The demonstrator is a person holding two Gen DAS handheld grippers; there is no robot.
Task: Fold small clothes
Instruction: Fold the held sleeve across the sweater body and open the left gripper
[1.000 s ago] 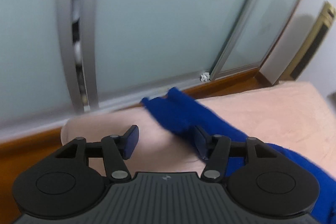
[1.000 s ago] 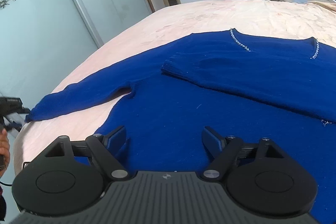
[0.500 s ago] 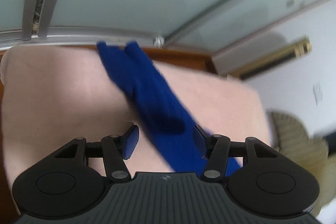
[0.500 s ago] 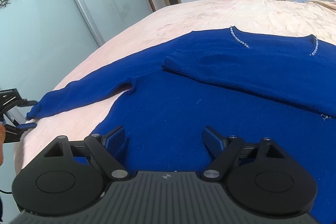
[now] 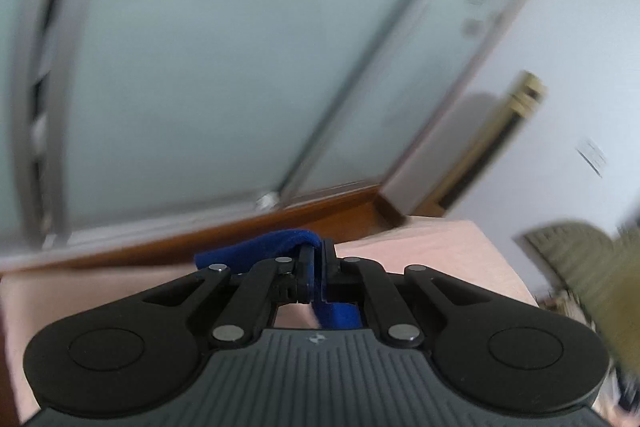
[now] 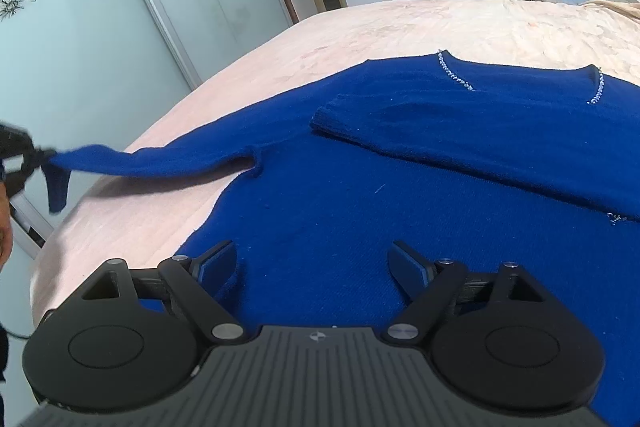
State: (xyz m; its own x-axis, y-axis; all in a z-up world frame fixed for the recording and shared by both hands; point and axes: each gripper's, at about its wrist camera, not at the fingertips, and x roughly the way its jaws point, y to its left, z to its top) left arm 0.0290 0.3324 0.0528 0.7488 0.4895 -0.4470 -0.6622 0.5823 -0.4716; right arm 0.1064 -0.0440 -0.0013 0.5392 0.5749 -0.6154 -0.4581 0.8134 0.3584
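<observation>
Sweater [image 6: 400, 195] lies flat on bed [image 6: 400, 23]. Left gripper [image 5: 316, 259] is clamped on the cuff [image 5: 256, 247], lifted off the bed edge. Right gripper [image 6: 312, 263] is wide apart, empty, over the hem. Left view blurred; sweater's right side cut off.

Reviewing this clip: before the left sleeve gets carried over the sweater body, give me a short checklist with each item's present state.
1. Left gripper shut on the sleeve cuff: ok, blue knit is pinched between the pads.
2. Cuff lifted off the bed: ok, the sleeve rises toward the left gripper in the right wrist view, its end hanging down.
3. Other sleeve already folded across the sweater: ok.
4. Right gripper free: ok, jaws open above the sweater's lower body, nothing pinched.
5. Landing area on the body flat: ok, no big wrinkles.
6. How firm the grip is: cannot tell.
</observation>
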